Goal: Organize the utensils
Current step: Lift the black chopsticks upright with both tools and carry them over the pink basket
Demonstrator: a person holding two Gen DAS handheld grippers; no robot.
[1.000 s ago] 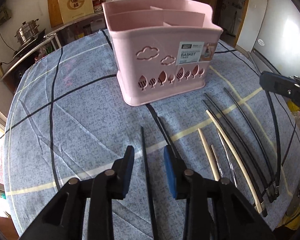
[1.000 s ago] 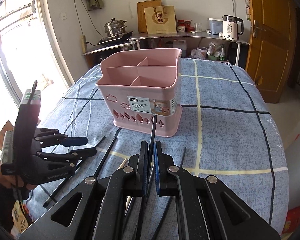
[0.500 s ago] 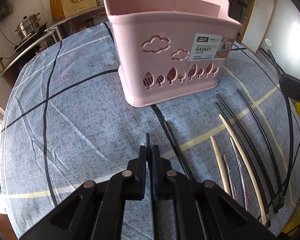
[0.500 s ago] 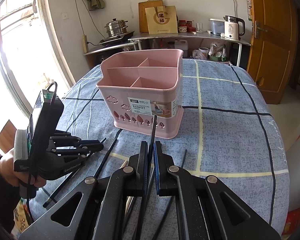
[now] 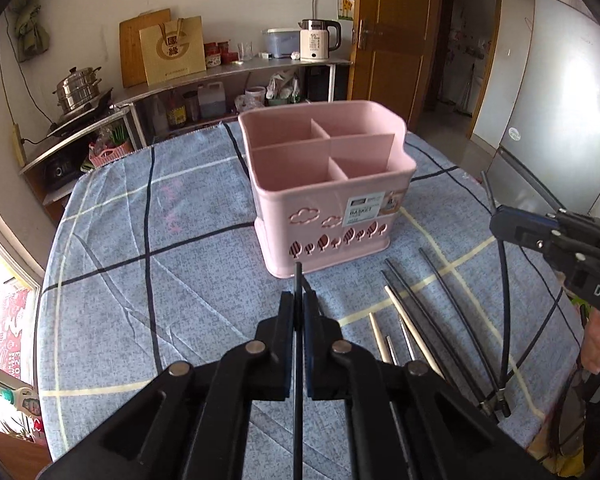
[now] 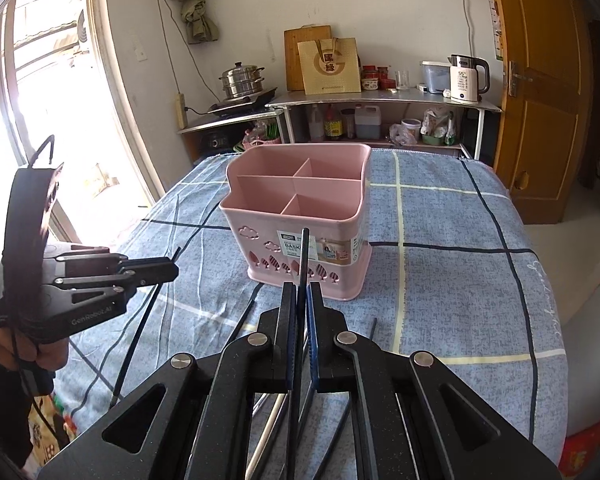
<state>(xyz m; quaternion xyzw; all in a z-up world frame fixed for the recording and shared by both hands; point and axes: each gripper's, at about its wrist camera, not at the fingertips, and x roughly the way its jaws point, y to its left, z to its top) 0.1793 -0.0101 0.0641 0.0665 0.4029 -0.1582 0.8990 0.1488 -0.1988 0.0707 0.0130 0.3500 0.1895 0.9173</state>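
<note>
A pink divided utensil basket (image 5: 300, 184) stands on the blue checked tablecloth; it also shows in the right wrist view (image 6: 352, 216). My left gripper (image 5: 298, 300) is shut on a black chopstick (image 5: 298, 280), lifted above the table in front of the basket. My right gripper (image 6: 299, 292) is shut on another black chopstick (image 6: 303, 248), also held off the table and pointing at the basket. Several black, cream and metal chopsticks (image 5: 420, 304) lie on the cloth to the right of my left gripper. In the right wrist view the left gripper (image 6: 172, 270) is at the left.
The tablecloth (image 5: 160, 280) covers a round table whose edge falls away at the left and front. In the left wrist view the right gripper (image 5: 496, 226) is at the right. A shelf (image 6: 380, 98) with a kettle, pot and bottles stands behind the table.
My left gripper has shut on the black chopstick that lay between its fingers and lifted it off the cloth. My right gripper has kept its chopstick and risen slightly.
</note>
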